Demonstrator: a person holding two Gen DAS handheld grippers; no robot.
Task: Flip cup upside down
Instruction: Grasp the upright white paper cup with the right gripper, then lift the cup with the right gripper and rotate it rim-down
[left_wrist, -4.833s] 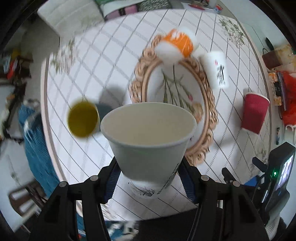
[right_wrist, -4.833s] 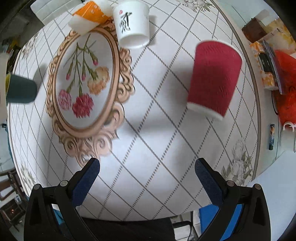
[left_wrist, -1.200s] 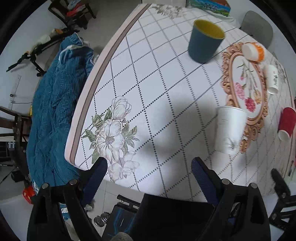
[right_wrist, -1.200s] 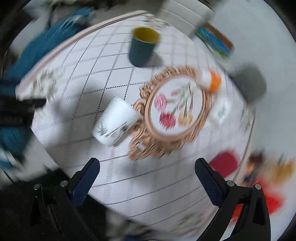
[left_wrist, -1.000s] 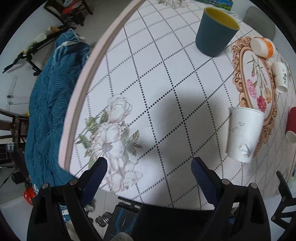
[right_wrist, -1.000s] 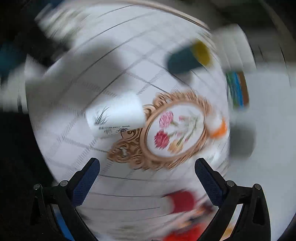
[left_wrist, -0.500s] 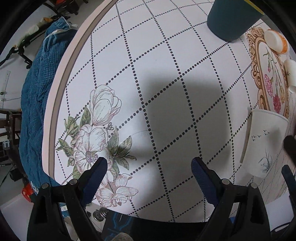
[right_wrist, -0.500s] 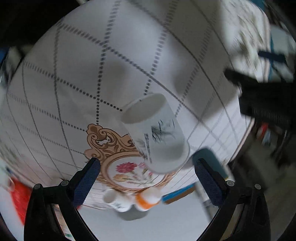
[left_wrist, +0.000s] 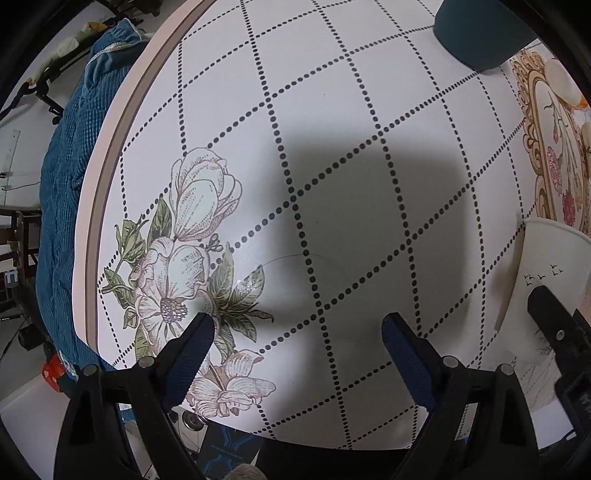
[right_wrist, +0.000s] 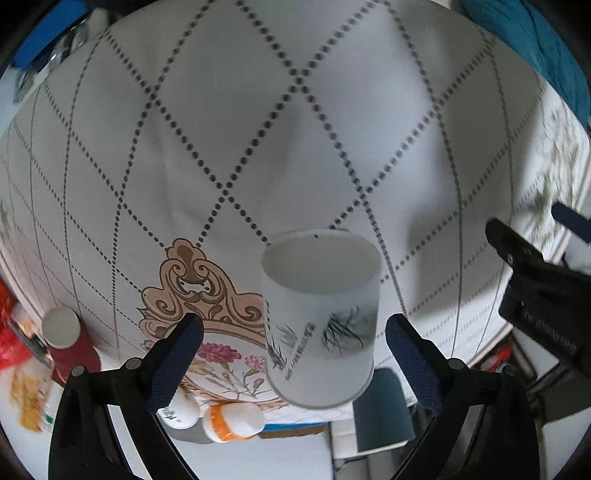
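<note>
White paper cup (right_wrist: 319, 317) stands on surface (right_wrist: 258, 122), at edge of ornate oval print, between wide-spread jaws of right gripper (right_wrist: 294, 341); pads clear of cup walls, nothing grasped. Left gripper (left_wrist: 297, 334) released, jaws wide over bare gridded surface (left_wrist: 332, 147) beside flower print, well apart from cup (left_wrist: 546, 291) at right edge. Teal cup (left_wrist: 480, 33) far corner.
</note>
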